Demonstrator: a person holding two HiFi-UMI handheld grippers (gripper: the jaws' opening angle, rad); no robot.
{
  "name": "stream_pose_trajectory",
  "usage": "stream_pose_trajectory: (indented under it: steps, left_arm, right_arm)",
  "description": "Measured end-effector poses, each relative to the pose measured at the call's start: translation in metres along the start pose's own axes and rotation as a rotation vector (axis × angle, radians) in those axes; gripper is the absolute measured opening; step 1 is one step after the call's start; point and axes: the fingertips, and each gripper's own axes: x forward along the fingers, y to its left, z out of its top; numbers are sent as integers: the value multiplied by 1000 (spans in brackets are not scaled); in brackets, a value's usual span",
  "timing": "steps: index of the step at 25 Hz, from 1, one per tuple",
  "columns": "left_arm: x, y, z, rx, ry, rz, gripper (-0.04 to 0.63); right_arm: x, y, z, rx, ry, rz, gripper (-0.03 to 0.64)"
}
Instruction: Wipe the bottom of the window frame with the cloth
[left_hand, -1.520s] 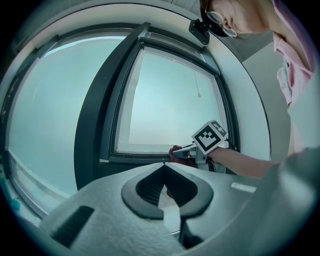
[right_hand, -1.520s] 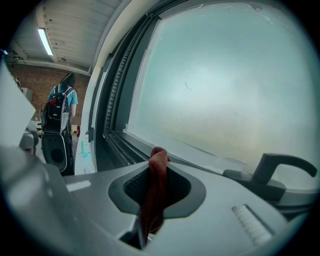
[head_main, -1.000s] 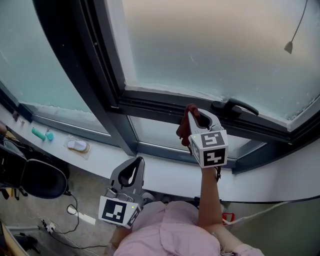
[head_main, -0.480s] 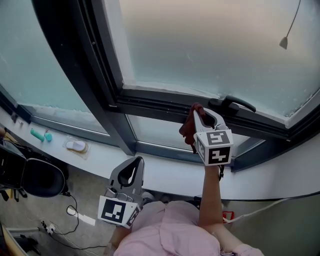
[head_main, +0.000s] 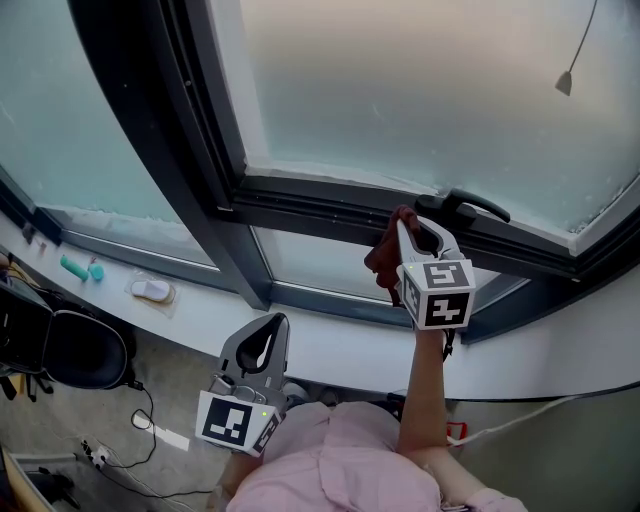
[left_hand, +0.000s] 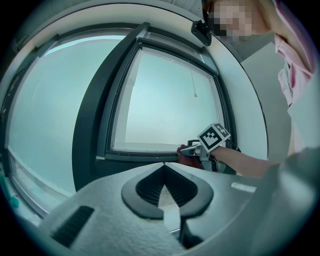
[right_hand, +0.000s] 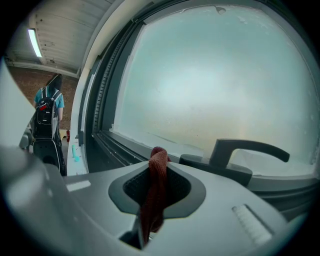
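Along the bottom of the window frame (head_main: 330, 205), my right gripper (head_main: 408, 222) clamps a dark red, bunched cloth (head_main: 381, 258); my left gripper (head_main: 274, 324) hangs low, closed on nothing.

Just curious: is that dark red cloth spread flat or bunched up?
Bunched up: the dark red cloth sits as a narrow wad pinched by the right gripper.

Bunched dark red cloth (head_main: 382, 256) at the bottom of the dark window frame (head_main: 300, 203)

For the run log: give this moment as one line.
right gripper: shut on red cloth | cloth at bottom window frame, beside handle | left gripper: shut, empty, held low
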Motion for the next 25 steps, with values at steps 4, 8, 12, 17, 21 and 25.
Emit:
stream_pose_trajectory:
  steps: [4,8,12,17,21,25]
  left_arm:
    - [-1,-1,1,1,-2,0,-2]
    - [0,-4,1,3,-2,-4,-2]
    - [1,-6,1,2,-2,-11,-2]
    - [3,-10,0,1,-1,-18,-3]
    - [5,-12,-1,1,2,-24,-2]
    - [7,-12,-2,0,0,-24,-2]
  right_arm:
    - [-2,-4,-1,4,1,-5,51]
    - [-5,-9,-3,11,2,-12,51]
    - [-8,-14,-4,16,3,-21,51]
    - [-12,-22,-7,26,-1,-35,50]
    - [-16,-29,-9,37,-3,-45,51]
    - [-17,-33,-11,43,-8,-49,51]
